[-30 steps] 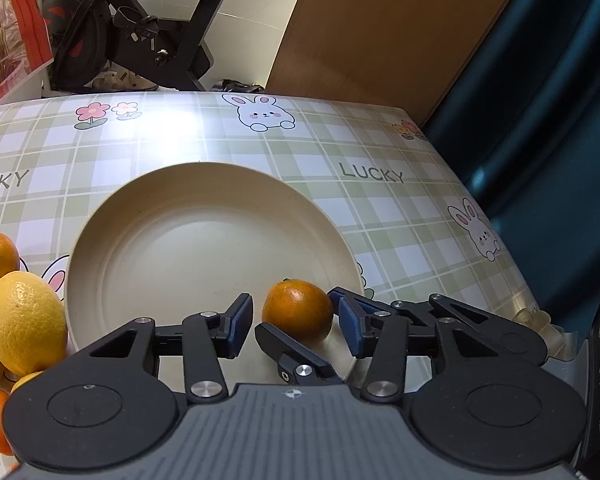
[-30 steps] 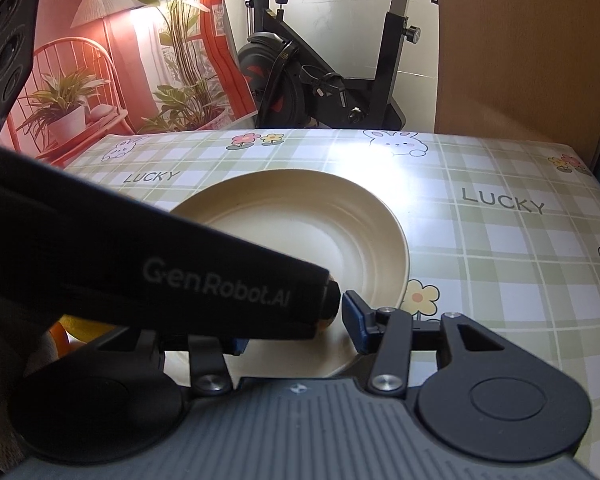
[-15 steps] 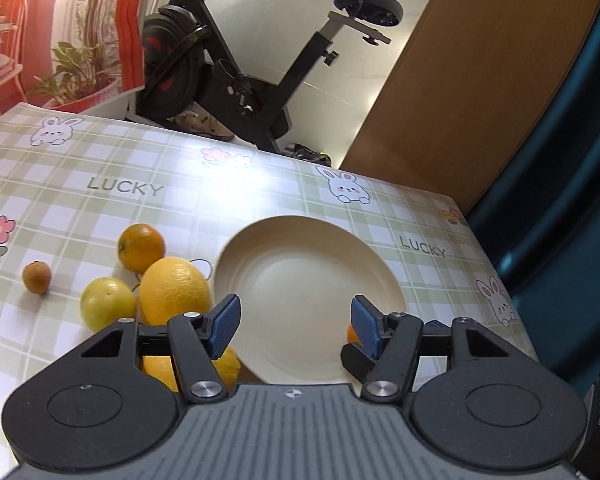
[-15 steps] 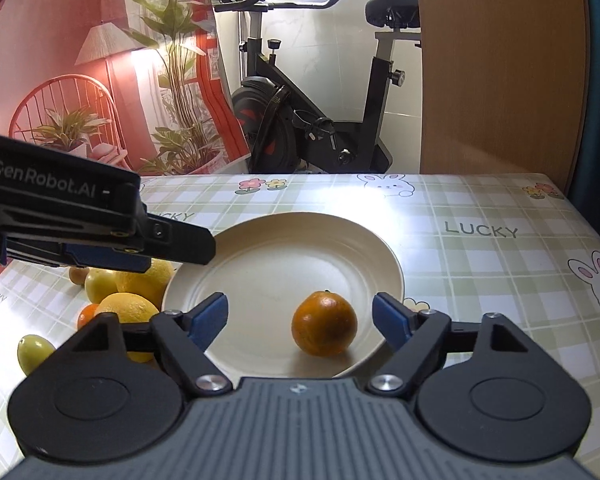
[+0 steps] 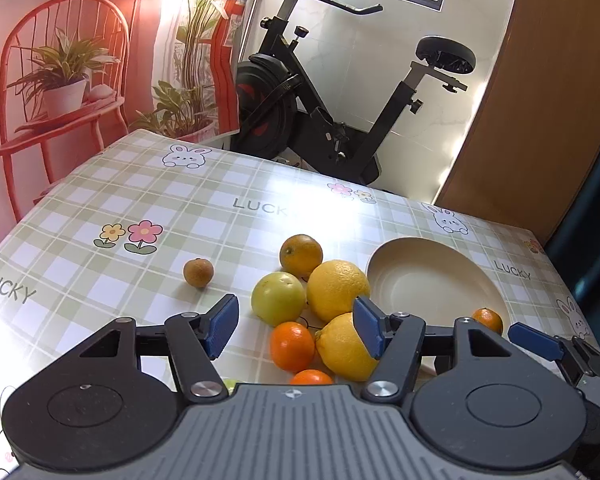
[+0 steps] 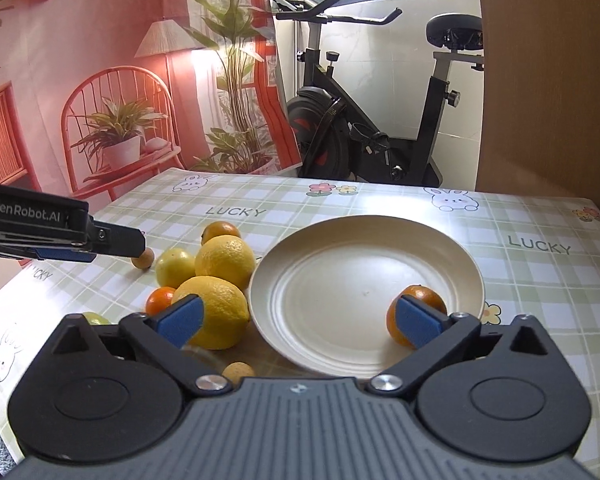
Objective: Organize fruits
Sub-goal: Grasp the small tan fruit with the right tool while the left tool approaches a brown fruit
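1. Since the earlier frames, the left hand-held gripper [image 5: 294, 326] had swung away from the cream plate [image 5: 432, 280] toward the loose fruit, and the tangerine once at its fingers now lay on the plate.
2. Its jaws had just been opening; they stood partly apart with nothing pressed between the blue pads, above the fruit pile.
3. The right hand-held gripper [image 6: 298, 316] had just been opening too and stood at its widest, empty, its pads not touching the tangerine [image 6: 418, 314].
4. That tangerine sat on the plate's near right rim, just behind the right pad in the right wrist view; round, it showed no clear long axis, and its stem end could not be made out.
5. Left of the plate [image 6: 364, 280], on the checked bench [image 6: 540, 280], the fruit clustered: two large lemons [image 6: 216, 310], the nearer one's long axis running roughly left to right toward the plate and touching its rim.
6. Behind them lay a yellow-green round fruit [image 6: 176, 268], an orange [image 6: 221, 232] farthest back, and a small tangerine [image 6: 161, 300] at the near left.
7. A small brown fruit [image 5: 198, 273] lay apart, farther left.
8. An exercise bike [image 6: 364, 120] stood beyond the bench.
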Motion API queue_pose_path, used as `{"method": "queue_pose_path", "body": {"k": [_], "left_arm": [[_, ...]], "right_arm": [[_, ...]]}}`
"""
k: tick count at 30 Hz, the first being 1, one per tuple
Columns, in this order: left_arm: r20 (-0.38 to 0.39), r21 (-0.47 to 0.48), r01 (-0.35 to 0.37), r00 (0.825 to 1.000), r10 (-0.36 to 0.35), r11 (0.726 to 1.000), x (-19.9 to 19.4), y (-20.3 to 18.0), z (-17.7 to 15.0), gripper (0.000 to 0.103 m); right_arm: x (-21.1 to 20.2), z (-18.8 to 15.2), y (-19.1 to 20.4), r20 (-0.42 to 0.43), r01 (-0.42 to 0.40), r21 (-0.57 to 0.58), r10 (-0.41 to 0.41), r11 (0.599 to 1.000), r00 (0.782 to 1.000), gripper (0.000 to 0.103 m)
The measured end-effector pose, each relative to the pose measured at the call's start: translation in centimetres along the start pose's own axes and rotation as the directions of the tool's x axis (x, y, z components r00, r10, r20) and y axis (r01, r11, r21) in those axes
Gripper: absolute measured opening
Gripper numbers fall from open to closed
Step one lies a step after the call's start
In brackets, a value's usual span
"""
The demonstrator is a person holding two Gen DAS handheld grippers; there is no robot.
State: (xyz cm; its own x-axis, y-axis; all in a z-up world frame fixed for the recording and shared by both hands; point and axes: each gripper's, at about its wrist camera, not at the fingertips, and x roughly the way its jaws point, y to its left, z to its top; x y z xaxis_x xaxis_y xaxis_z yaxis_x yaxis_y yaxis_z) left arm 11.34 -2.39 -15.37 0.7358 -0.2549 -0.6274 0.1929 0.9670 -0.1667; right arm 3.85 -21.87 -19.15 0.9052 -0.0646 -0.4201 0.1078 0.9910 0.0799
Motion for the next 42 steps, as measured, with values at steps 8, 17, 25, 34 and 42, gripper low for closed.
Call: {"method": "queue_pose_path", "body": {"k": [8, 17, 25, 34, 42], "left_arm": [[0.014, -0.044, 0.0, 1.0, 0.001, 0.999, -0.8, 2.6, -0.8, 0.066], [0.017, -0.098, -0.08, 0.996, 0.082, 0.992, -0.7, 4.3, -0.7, 0.066], [0.003, -0.095, -0.102, 0.995, 0.103, 0.99, -0.5, 4.5, -1.2, 0.066], [-0.016, -0.048, -0.127, 0.992, 0.126, 0.991, 0.0, 4.4, -1.4, 0.066], [-0.033, -0.014, -0.089, 0.996, 0.089, 0.996, 0.4, 4.4, -1.2, 0.065]], "right_arm": [[-0.4, -0.3, 1.0, 0.027, -0.046, 0.005, 0.046, 0.999, 0.999, 0.103], [0.3, -1.5, 1.8, -0.052, -0.071, -0.014, 0.07, 0.997, 0.996, 0.091], [1.3, -2.7, 2.5, -0.124, -0.117, -0.032, 0.112, 0.993, 0.986, 0.066], [2.6, -3.6, 2.7, -0.135, -0.126, -0.02, 0.122, 0.992, 0.983, 0.046], [3.1, -4.2, 2.7, -0.14, -0.108, -0.036, 0.102, 0.993, 0.985, 0.034]]}}
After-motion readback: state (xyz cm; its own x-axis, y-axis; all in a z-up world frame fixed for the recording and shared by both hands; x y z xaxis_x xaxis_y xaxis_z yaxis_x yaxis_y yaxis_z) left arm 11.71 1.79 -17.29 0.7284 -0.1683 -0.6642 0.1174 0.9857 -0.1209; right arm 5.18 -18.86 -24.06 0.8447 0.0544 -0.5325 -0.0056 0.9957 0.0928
